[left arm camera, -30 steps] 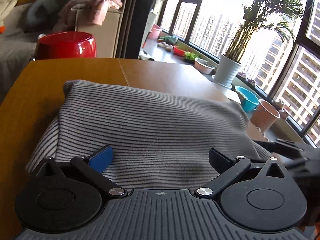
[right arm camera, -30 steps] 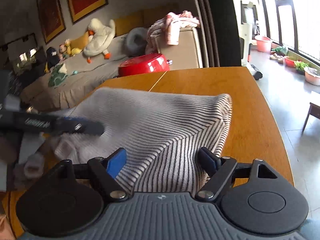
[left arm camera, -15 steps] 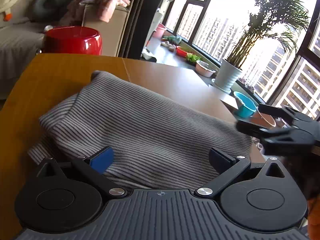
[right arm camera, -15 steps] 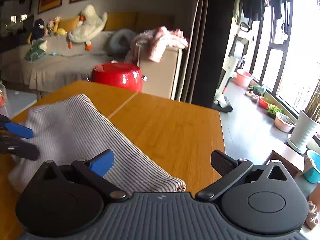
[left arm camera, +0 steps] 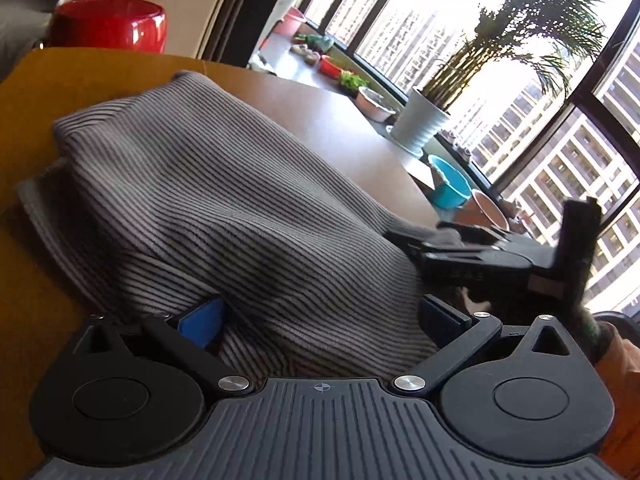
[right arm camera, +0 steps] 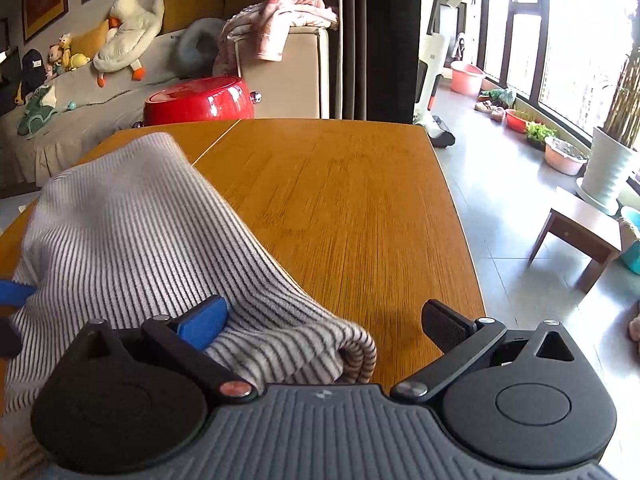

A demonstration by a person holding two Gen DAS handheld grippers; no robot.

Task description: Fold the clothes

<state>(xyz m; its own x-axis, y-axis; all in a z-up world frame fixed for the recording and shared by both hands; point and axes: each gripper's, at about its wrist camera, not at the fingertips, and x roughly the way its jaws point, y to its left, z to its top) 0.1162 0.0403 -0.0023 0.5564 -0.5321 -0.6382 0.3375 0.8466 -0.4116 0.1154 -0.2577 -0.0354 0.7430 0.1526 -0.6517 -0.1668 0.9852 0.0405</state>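
The striped garment (right arm camera: 132, 240) bulges up over the left part of the table (right arm camera: 340, 208), its folded corner lying between the spread fingers of the right claw (right arm camera: 324, 320). To the right of the cloth the wood lies bare out to the far edge and the right-hand edge. In the left wrist view the cloth fills the gap of the left claw (left arm camera: 320, 316), and the other claw crosses in just beside it on the right. A red pot (right arm camera: 200, 100) stands beyond the table's far left corner.
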